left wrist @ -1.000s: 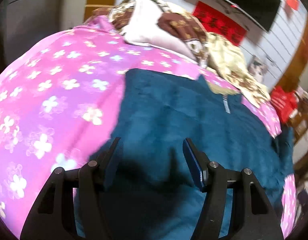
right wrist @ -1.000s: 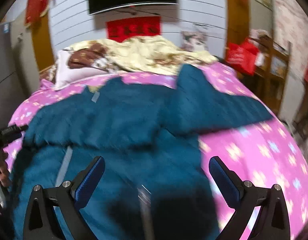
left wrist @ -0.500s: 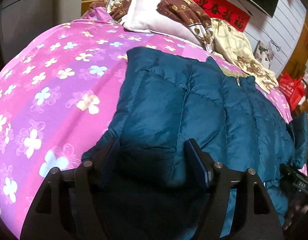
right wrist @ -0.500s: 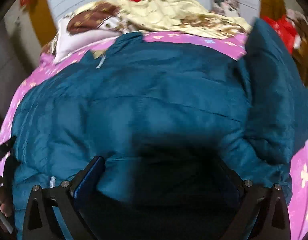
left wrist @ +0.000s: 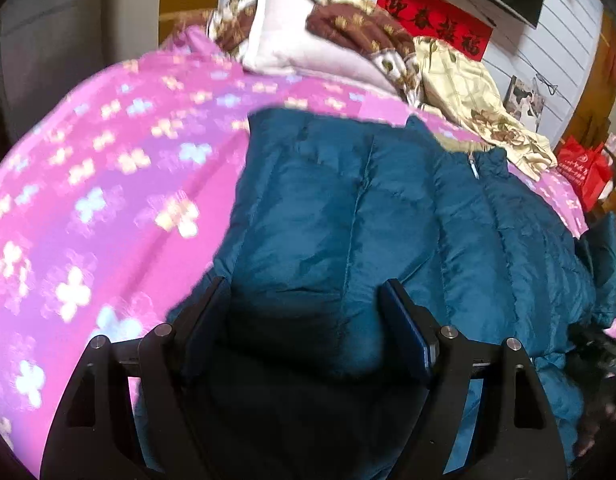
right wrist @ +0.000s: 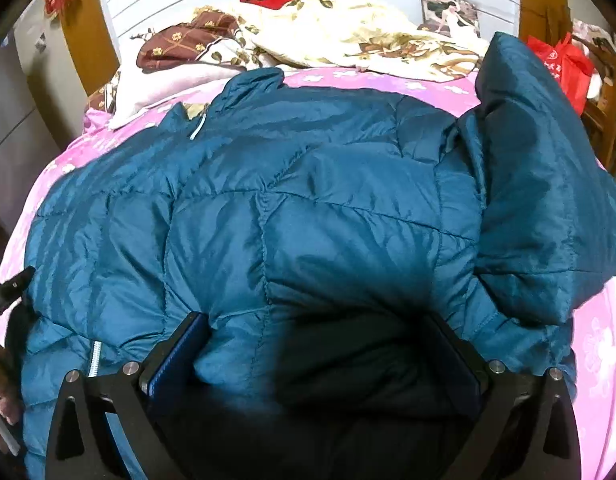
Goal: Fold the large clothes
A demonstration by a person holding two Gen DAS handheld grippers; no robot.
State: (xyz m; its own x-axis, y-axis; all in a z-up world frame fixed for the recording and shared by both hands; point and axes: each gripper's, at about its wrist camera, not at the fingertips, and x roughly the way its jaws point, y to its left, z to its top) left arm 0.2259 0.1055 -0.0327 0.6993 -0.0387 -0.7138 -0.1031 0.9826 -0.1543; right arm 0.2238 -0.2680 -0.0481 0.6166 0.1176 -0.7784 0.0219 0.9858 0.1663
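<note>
Left wrist view: the left hand-held gripper (left wrist: pixel 306 312) sits low over a teal quilted jacket (left wrist: pixel 388 216) that lies spread on a bed with a pink flowered bedspread (left wrist: pixel 100 184). Its two fingers stand apart with a puffed fold of the jacket bulging up between them; the fabric touches both pads, but whether it is truly pinched cannot be told. The jacket's left edge runs beside bare bedspread. Its collar and zipper (left wrist: pixel 474 168) point toward the head of the bed, where a pale pillow (left wrist: pixel 304 52) and a cream flowered quilt (left wrist: pixel 468 96) lie. A red banner (left wrist: pixel 432 28) hangs on the wall behind. A red bag (left wrist: pixel 584 168) stands at far right.

Right wrist view: the right hand-held gripper (right wrist: pixel 316 344) is spread wide, jacket (right wrist: pixel 288 200) fabric filling the gap between the fingers; contact on the right side is in shadow, so a grip cannot be confirmed. One sleeve (right wrist: pixel 540 184) is folded over and rests on the jacket's right side. The left hand-held gripper's tip (right wrist: pixel 12 288) shows at the far left edge.
</note>
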